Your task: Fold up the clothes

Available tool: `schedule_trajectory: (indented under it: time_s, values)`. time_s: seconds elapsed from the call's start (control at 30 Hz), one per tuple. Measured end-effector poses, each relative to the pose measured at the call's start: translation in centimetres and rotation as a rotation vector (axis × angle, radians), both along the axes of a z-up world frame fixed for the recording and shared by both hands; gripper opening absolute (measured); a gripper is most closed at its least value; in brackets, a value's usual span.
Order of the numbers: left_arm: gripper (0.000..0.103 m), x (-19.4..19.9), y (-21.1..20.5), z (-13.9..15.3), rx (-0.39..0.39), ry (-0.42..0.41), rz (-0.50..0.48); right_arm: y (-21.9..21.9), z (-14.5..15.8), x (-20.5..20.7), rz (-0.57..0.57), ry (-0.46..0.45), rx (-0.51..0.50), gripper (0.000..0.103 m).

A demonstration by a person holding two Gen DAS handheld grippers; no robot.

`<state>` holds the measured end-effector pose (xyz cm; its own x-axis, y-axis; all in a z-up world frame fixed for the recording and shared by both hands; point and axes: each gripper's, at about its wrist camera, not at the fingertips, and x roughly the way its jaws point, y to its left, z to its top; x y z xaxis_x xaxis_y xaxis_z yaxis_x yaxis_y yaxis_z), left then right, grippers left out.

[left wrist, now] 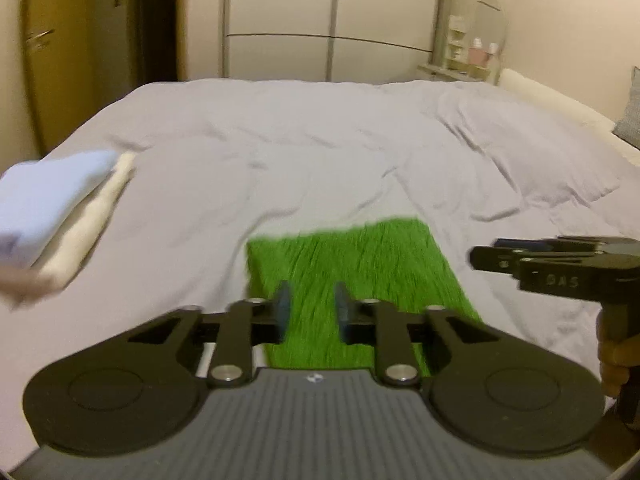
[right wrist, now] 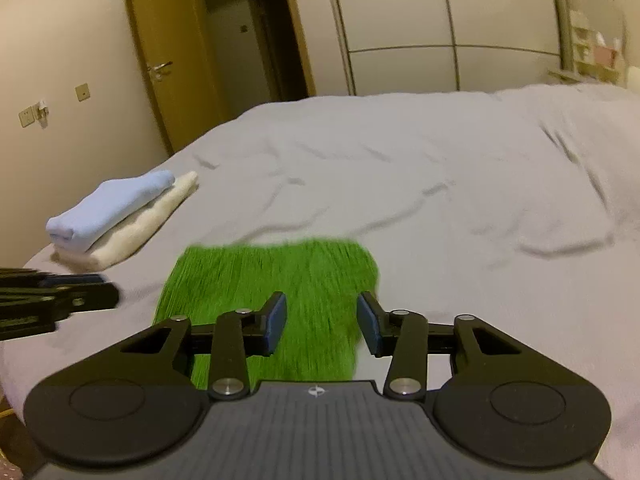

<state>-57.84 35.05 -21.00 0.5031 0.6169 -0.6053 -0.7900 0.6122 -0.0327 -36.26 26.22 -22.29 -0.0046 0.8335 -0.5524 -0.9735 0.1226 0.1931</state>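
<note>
A bright green cloth (left wrist: 360, 264) lies folded flat on the grey bed sheet (left wrist: 280, 152), blurred by motion. It also shows in the right wrist view (right wrist: 280, 276). My left gripper (left wrist: 310, 312) hovers over its near part, open and empty. My right gripper (right wrist: 322, 324) hovers over its near right part, open and empty. The right gripper shows from the side in the left wrist view (left wrist: 480, 258), right of the cloth. The left gripper shows at the left edge of the right wrist view (right wrist: 112, 294).
A folded light blue cloth (right wrist: 112, 206) lies on a folded cream cloth (right wrist: 148, 224) at the bed's left edge. Beyond the bed (right wrist: 440, 168) are a wardrobe (right wrist: 448, 28), a wooden door (right wrist: 160, 52) and a small shelf (left wrist: 472, 52).
</note>
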Motion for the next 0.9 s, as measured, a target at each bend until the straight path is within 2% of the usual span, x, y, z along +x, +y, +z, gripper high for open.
schedule_trajectory:
  time_s: [0.13, 0.27, 0.37, 0.47, 0.6, 0.7, 0.83, 0.9]
  values:
    - [0.0, 2.5, 4.8, -3.4, 0.0, 0.051, -0.002, 4.9, -1.4, 0.1, 0.031, -0.073, -0.002, 0.036]
    - [0.001, 3.0, 8.3, -7.7, -0.051, 0.082, 0.011, 8.9, -5.4, 1.2, 0.06, -0.105, -0.091, 0.035]
    - [0.003, 2.9, 8.9, -8.6, -0.056, 0.067, 0.005, 10.2, -7.5, 1.9, 0.074, -0.085, -0.144, 0.035]
    - [0.002, 2.9, 8.9, -8.0, -0.076, 0.064, 0.011, 10.5, -7.3, 2.6, 0.07, -0.039, -0.156, 0.035]
    - [0.002, 1.6, 7.0, -5.0, -0.089, 0.022, 0.021, 8.0, -4.9, 3.3, 0.033, 0.026, -0.093, 0.037]
    - [0.003, 0.1, 3.6, -3.3, -0.077, -0.021, -0.009, 4.1, -3.1, 3.0, 0.021, 0.046, -0.042, 0.037]
    - [0.005, -0.2, 0.0, -4.3, -0.078, -0.001, -0.005, -0.4, -2.8, 0.8, 0.045, 0.04, -0.017, 0.037]
    - [0.004, 0.0, -0.1, -6.1, -0.136, 0.007, 0.039, -1.6, -3.6, -0.6, 0.074, 0.015, -0.044, 0.037]
